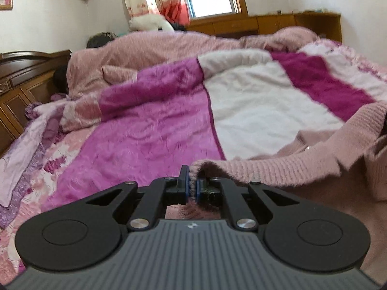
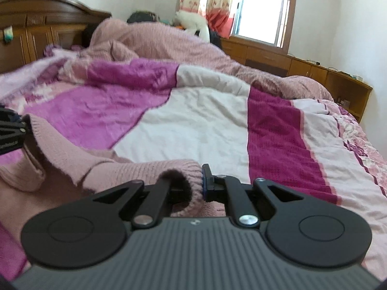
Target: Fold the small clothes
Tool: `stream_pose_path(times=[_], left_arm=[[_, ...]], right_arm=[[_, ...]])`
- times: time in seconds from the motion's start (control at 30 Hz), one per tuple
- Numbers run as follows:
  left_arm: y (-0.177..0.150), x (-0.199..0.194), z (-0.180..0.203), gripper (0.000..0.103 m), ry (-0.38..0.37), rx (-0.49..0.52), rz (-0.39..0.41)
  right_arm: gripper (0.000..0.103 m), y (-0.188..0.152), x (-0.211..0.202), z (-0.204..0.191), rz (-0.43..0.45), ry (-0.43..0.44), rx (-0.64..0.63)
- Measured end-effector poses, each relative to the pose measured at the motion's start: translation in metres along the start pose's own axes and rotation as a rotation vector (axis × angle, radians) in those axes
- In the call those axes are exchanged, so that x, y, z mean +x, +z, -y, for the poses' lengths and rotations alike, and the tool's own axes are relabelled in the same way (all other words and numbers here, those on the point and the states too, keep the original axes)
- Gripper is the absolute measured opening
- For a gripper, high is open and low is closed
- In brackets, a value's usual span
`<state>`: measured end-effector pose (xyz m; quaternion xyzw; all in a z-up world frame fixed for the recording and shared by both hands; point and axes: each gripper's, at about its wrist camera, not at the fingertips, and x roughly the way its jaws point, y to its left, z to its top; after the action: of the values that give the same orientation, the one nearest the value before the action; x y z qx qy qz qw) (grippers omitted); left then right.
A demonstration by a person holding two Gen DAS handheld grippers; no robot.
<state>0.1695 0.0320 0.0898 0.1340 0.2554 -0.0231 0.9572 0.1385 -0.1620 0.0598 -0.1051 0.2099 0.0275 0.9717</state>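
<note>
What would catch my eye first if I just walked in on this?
Probably the pink knitted sweater, stretched in the foreground between two black grippers: the left gripper and the right gripper each pinch its ribbed edge. Behind it spreads the bed's magenta, white and pink blanket, with a bright window beyond.

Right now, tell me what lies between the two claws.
The pink knit sweater spans the stretch: the right claw pinches one ribbed edge, and the left claw pinches another. The right wrist view shows it sagging between them over the bed's blanket.
</note>
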Motion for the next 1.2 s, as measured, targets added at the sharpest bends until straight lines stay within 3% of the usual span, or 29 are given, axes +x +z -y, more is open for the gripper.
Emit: stream_pose_path(times=[0.3,0.43,0.47,0.6,0.63,0.7,0.97,1.2], left_arm=[[-0.027,0.07,0.003,0.007,-0.016,-0.004,-0.112],[-0.032,0.076,0.005,0.007,-0.024,0.001,-0.125],[-0.031,0.074,0.004,0.008,-0.029,-0.004,-0.124],[-0.025,0.063,-0.006,0.034,-0.04,-0.039,-0.127],[-0.023,0.057,-0.008,0.043,-0.04,-0.044,-0.122],[-0.02,0.045,-0.014,0.051,-0.035,-0.053,-0.109],[-0.014,-0.002,-0.028,0.055,-0.082,-0.074,-0.077],[-0.022,-0.027,-0.011,0.056,-0.163,0.014,-0.057]], right_arm=[[0.011,-0.028,0.058,0.0,-0.141,0.015,0.031],[0.012,-0.031,0.056,0.004,-0.131,0.029,0.078],[0.012,-0.03,0.054,0.005,-0.129,0.03,0.086],[0.042,-0.027,0.039,0.014,-0.102,0.008,0.126],[0.044,-0.027,0.034,0.017,-0.094,0.014,0.136],[0.044,-0.026,0.025,0.023,-0.087,0.026,0.15],[0.044,-0.028,-0.012,0.031,-0.053,0.04,0.171],[0.044,-0.03,-0.029,0.022,-0.049,0.079,0.15]])
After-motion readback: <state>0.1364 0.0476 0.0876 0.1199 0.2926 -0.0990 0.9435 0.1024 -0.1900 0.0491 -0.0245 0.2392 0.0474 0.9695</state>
